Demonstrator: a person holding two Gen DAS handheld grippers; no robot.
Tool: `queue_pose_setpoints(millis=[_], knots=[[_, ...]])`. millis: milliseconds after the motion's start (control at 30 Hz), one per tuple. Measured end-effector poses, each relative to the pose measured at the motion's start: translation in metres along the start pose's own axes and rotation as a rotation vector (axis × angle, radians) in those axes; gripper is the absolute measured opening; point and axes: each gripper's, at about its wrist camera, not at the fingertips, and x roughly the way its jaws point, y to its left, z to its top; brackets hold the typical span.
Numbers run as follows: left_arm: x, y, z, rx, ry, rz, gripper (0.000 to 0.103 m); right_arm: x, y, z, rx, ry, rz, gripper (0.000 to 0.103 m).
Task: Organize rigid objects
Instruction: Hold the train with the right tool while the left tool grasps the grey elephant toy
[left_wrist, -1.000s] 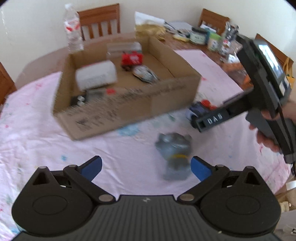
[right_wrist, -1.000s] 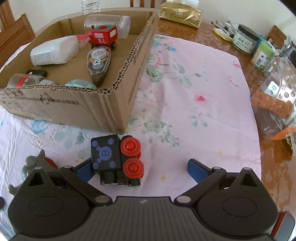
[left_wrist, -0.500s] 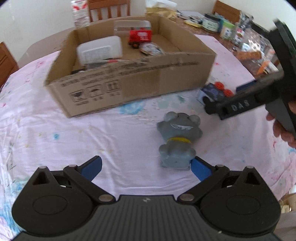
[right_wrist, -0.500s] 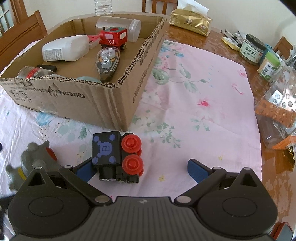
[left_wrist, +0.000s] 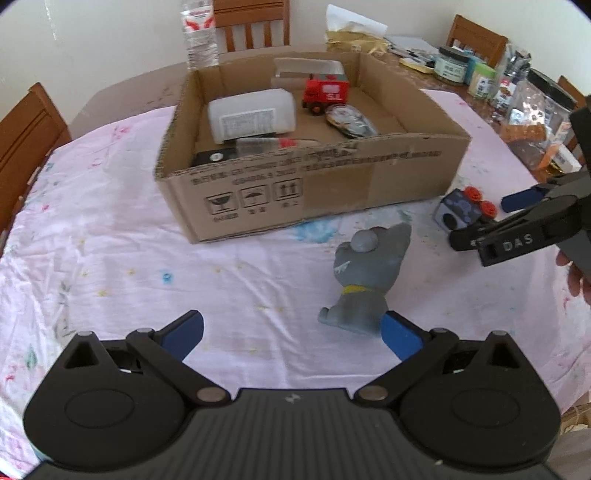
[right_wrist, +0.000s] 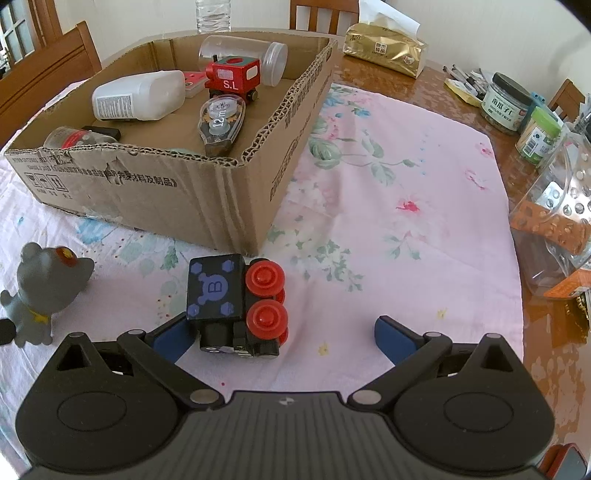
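We see both grippers wide open, empty: left gripper beside grey cat, right gripper at black train near box corner, open cloth rightward.

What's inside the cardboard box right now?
In the box: a white bottle, a red toy train, a clear jar on its side, a tape dispenser, a small red-capped jar and a black item. The near wall hides the front floor.

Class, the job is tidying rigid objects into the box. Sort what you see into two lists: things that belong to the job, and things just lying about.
Belongs to the job:
cardboard box
black toy train
grey cat figure
left hand-held gripper
right hand-held gripper

Just lying about:
gold tissue pack
green-lidded jars
water bottle
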Motion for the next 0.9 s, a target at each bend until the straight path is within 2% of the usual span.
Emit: queue_pose_setpoints(millis=[167,367,733,900], knots=[[0.012,-0.016,-0.002,0.001,0.025,-0.048,0.102,0.0,0.0,0.0,0.0,-0.004,0.0,0.103],[0.024,-0.027,-0.008,0.002,0.046,-0.039,0.102,-0.001,0.0,-0.002,-0.003,-0.013,0.001,0.103],[0.028,0.01,-0.01,-0.079,0.039,0.087,0.102,-0.002,0.0,-0.003,-0.008,-0.021,0.003,0.103],[0.029,0.019,-0.008,-0.099,0.031,0.112,0.102,-0.003,0.001,-0.003,-0.011,-0.027,0.004,0.103]])
